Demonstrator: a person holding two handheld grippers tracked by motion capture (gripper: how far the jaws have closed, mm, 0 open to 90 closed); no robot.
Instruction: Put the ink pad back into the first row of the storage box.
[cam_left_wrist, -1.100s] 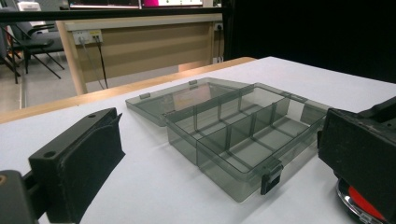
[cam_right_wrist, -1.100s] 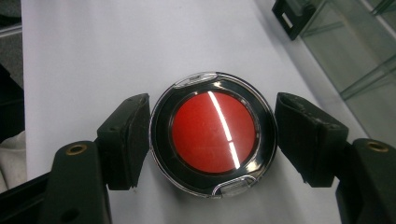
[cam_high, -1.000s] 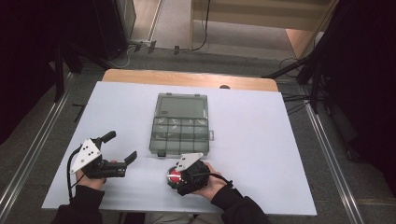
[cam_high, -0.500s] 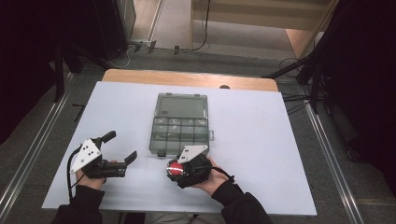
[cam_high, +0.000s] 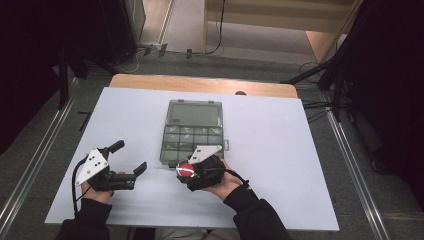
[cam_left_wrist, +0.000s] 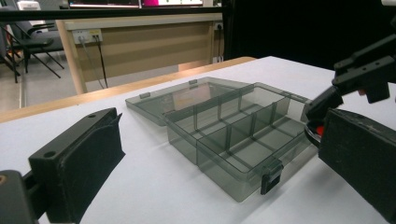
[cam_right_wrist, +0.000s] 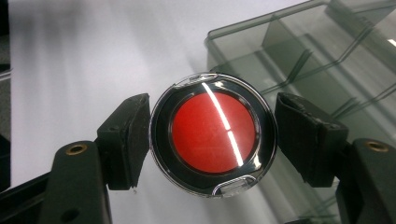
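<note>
A round red compact (cam_right_wrist: 213, 133) with a clear black-rimmed lid (closed, face up) sits clamped just above the open smoky compartment box's (cam_high: 194, 131) near edge.

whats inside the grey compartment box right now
The compartments of the open organizer box that show look empty. The right gripper holds a round red compact at its near edge, covering a corner.

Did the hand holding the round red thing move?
Yes. The right gripper, shut on the round red compact, has moved toward the open organizer box's near edge.
</note>
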